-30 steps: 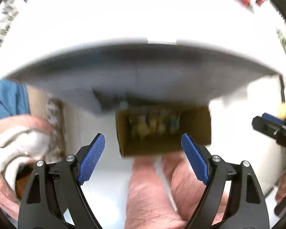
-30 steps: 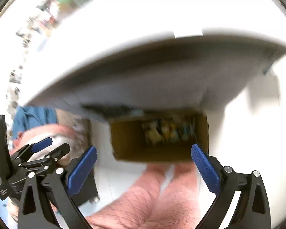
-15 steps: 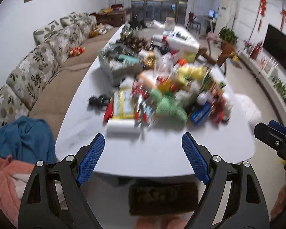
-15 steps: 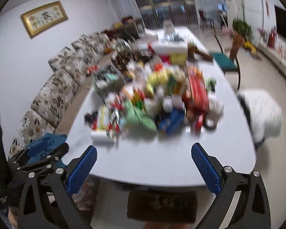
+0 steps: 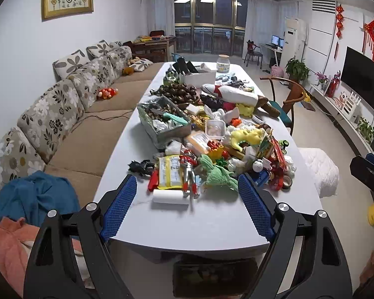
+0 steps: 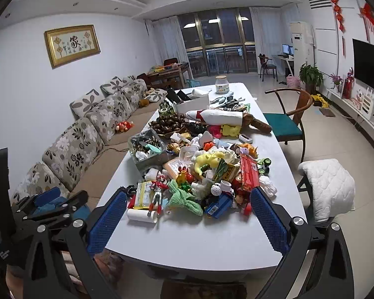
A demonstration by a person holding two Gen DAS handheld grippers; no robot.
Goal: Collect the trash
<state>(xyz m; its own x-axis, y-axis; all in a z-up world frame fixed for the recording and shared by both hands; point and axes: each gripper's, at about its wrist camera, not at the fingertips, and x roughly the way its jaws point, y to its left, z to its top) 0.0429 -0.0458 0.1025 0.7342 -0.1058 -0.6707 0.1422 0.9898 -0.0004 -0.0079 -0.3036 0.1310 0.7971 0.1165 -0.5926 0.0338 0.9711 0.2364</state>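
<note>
**Both tongs spread over a crowded table**

The left gripper point(image 5: 187, 204) and right gripper point(image 6: 187, 220) hang released and empty above the white table's point(image 5: 202, 224) near end. A paper roll point(image 5: 170, 196) lies nearest, fronting heaped toys, wrappers and a green cloth point(image 5: 219, 175). A sofa point(image 5: 69, 114) runs alongside.

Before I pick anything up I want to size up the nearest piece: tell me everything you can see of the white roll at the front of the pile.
The white roll looks like paper or tissue wound into a short cylinder. It lies on its side across the near edge of the pile, on the white table. Its far side seems to meet a yellow packet, and a silver toy figure ends by its right end. No gripper touches it.
</note>
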